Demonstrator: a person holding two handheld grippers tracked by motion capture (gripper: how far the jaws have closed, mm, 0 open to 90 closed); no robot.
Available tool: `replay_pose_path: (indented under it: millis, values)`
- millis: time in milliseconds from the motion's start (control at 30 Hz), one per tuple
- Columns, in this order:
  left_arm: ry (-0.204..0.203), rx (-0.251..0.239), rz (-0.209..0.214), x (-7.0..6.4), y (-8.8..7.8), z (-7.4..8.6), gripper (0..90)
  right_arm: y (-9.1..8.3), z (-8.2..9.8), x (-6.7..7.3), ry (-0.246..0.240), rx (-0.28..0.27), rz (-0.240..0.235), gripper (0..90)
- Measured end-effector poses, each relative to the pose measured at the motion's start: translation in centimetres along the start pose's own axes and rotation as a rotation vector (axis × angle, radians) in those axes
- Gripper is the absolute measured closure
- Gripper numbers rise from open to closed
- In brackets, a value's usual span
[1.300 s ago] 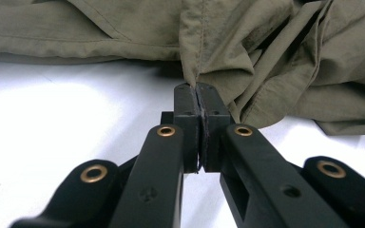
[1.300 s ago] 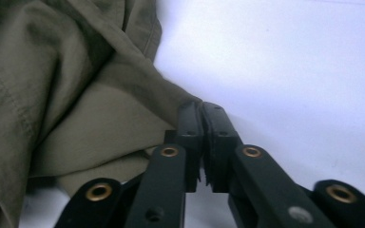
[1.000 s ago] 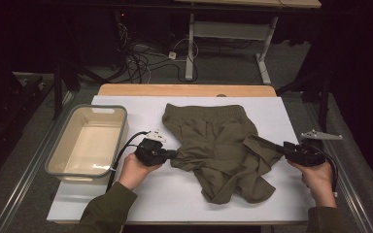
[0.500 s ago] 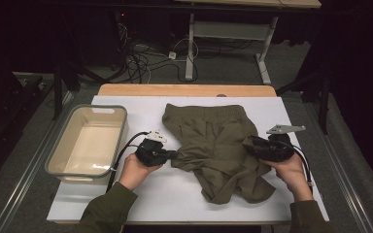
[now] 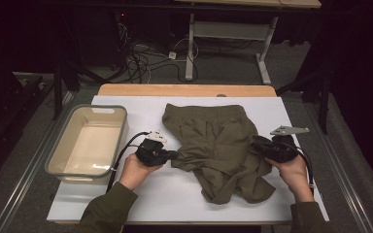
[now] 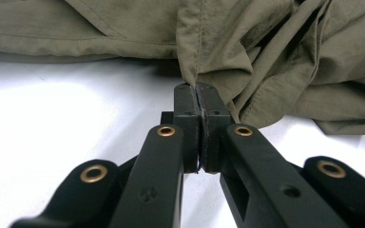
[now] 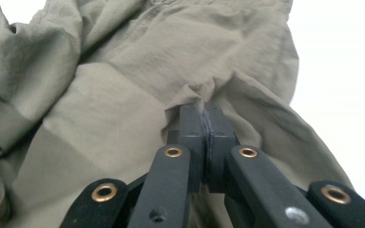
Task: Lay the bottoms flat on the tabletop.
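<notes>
Table (image 5: 126, 204) white, seen whole from the high view. Shorts (image 5: 218, 145) olive, crumpled, lying mid-table. Tub (image 5: 58, 160) cream, left of the shorts, apart from them. Cables (image 5: 145, 53) tangled on the floor beyond. Left gripper (image 5: 174, 155) at the shorts' left edge, right gripper (image 5: 253, 145) on their right side. Seen close from the left gripper view: jaws together, clamped on a hem fold (image 6: 190, 61). From the right gripper view: jaws just closed, pinching a puckered fold (image 7: 195, 92), cloth blocking the table behind.
</notes>
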State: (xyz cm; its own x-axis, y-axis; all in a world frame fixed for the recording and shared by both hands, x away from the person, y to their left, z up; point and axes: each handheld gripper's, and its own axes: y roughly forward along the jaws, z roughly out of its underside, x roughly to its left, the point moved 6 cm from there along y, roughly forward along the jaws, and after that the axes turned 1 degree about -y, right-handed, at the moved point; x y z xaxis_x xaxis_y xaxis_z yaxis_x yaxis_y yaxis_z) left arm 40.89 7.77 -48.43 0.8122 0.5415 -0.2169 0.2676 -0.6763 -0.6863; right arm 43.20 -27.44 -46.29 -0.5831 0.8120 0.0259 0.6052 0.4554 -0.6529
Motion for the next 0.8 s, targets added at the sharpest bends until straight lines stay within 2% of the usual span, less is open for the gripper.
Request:
replay_pose_path:
  millis: [167, 400, 633, 700, 800]
  values:
    - [0.000, 0.001, 0.001, 0.0, 0.0, 0.0, 86.7, -2.0, 1.4, -1.4, 0.026, -0.008, 0.046, 89.1]
    - [0.000, -0.001, 0.002, 0.0, 0.0, 0.0, 86.6, -3.8, 3.8, -3.3, 0.089, 0.008, 0.099, 89.1]
    - [0.000, 0.000, 0.001, 0.0, 0.0, 0.0, 86.7, -4.8, 6.8, -5.0, 0.148, 0.053, 0.152, 89.1]
    - [0.000, 0.000, 0.000, 0.0, 0.1, 0.0, 86.7, -4.6, 7.8, -5.5, 0.153, 0.084, 0.173, 89.1]
    - [0.000, 0.001, 0.001, 0.0, 0.2, 0.0, 86.6, -3.9, 8.8, -5.9, 0.173, 0.117, 0.168, 88.9]
